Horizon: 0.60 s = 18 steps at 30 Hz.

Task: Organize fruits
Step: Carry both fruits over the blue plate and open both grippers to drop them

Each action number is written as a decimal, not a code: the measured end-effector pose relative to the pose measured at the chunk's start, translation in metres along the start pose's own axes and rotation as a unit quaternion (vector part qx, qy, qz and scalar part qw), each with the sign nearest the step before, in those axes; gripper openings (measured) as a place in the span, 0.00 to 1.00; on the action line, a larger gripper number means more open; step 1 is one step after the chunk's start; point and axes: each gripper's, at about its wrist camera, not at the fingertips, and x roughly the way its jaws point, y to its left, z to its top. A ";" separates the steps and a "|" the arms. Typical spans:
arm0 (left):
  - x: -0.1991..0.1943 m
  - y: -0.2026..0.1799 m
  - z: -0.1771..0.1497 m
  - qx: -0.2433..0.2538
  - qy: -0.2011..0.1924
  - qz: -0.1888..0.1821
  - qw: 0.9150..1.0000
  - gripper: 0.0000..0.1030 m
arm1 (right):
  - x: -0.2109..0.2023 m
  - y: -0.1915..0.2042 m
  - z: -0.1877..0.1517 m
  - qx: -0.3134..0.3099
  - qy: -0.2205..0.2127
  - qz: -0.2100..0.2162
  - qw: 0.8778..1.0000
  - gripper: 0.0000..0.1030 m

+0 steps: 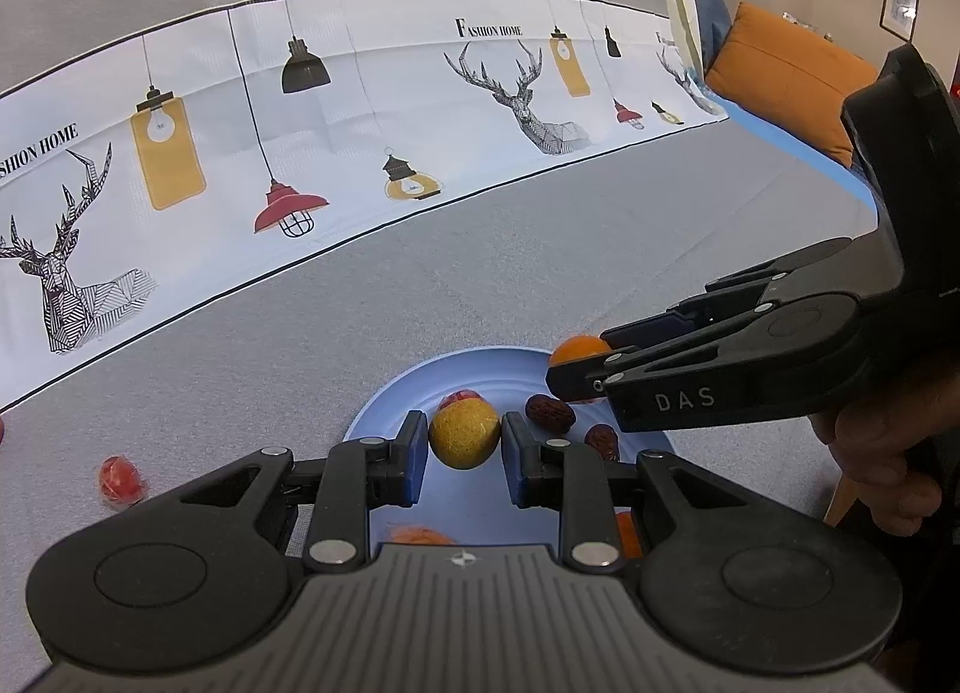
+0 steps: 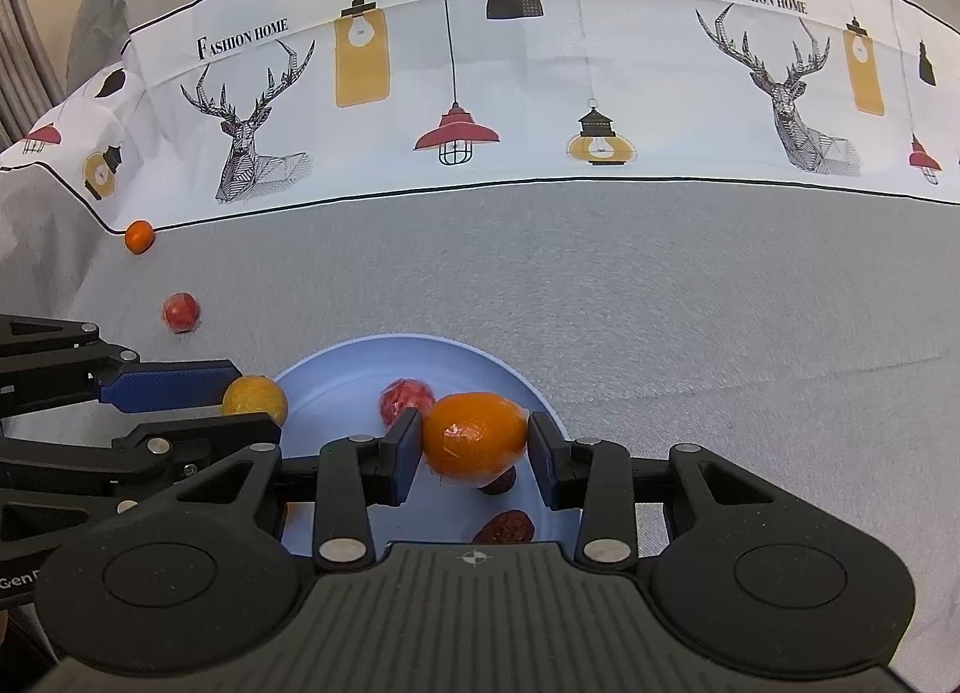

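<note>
Both grippers clamp fruit above the blue plate (image 2: pixel 336 369): left gripper (image 1: pixel 463 447) a yellow ball (image 1: pixel 464 434), right gripper (image 2: pixel 474 447) an orange (image 2: pixel 475 436).

- The left wrist camera sits just behind the left gripper (image 1: pixel 462 450), looking forward and steeply down, close above the blue plate (image 1: pixel 384 399).
- The right wrist camera sits likewise behind the right gripper (image 2: pixel 474 447), close over the same plate (image 2: pixel 336 369).
- Both views share the plate, the grey cloth (image 1: pixel 360 297) and the printed band (image 2: pixel 540 111); each shows the other gripper at its side.
</note>
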 end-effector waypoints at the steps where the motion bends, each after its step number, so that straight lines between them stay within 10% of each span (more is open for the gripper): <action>1: 0.000 0.000 0.000 0.000 0.000 0.000 1.000 0.28 | 0.000 0.000 0.000 -0.001 0.000 0.000 1.000 0.39; 18: -0.004 0.018 0.002 -0.045 -0.008 0.022 0.999 0.34 | 0.000 0.001 0.002 -0.004 -0.007 -0.026 1.000 0.53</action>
